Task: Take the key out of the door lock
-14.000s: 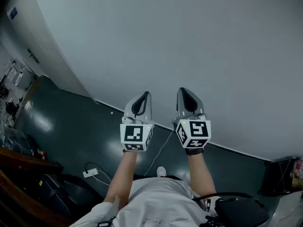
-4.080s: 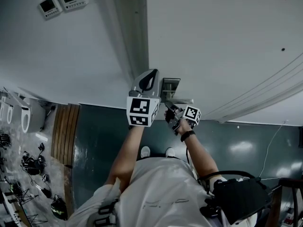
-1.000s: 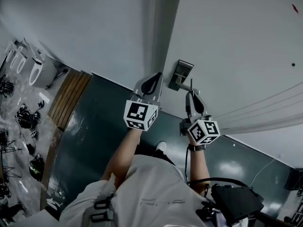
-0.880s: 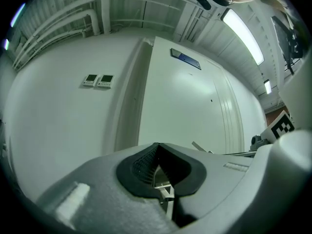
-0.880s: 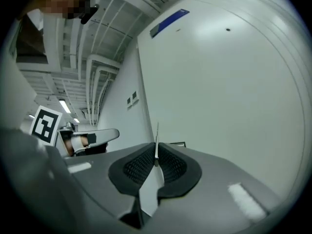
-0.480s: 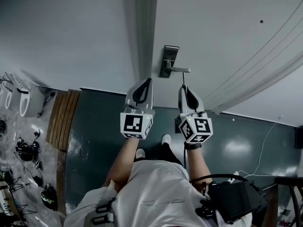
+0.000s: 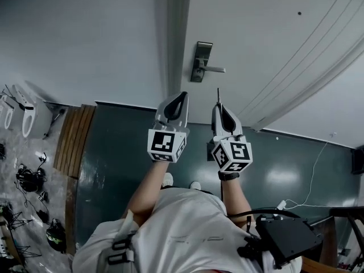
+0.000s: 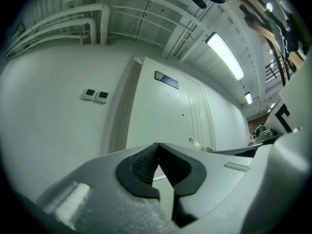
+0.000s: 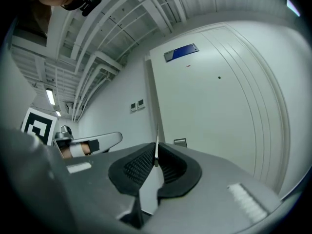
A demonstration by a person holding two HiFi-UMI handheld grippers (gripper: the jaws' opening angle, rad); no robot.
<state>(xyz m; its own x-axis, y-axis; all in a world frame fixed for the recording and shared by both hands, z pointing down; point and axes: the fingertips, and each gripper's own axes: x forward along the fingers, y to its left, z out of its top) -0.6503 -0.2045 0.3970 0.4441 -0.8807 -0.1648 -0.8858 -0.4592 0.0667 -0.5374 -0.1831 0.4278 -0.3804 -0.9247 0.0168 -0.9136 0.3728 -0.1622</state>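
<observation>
The metal lock plate [image 7: 199, 61] with its lever handle [image 7: 213, 69] sits on the pale door [image 7: 267, 33], well ahead of both grippers. My right gripper [image 7: 219, 106] is shut on the key [image 7: 218, 95], whose thin blade sticks out past the fingertips, clear of the lock. In the right gripper view the key [image 9: 156, 139] stands edge-on between the black pads, with the lock plate [image 9: 180, 142] small beyond it. My left gripper [image 7: 180, 97] hangs beside the right one, its jaws [image 8: 157, 145] shut on nothing.
The door frame [image 7: 173, 38] runs just left of the lock, then a plain wall with two small control panels [image 8: 95, 95]. A blue sign [image 9: 181, 52] sits above the door. Wooden boards [image 7: 71, 152] and cables lie on the dark floor at left.
Both grippers have drawn back from the door, so the lock plate and lever now stand farther off. The key has stayed in the right gripper throughout.
</observation>
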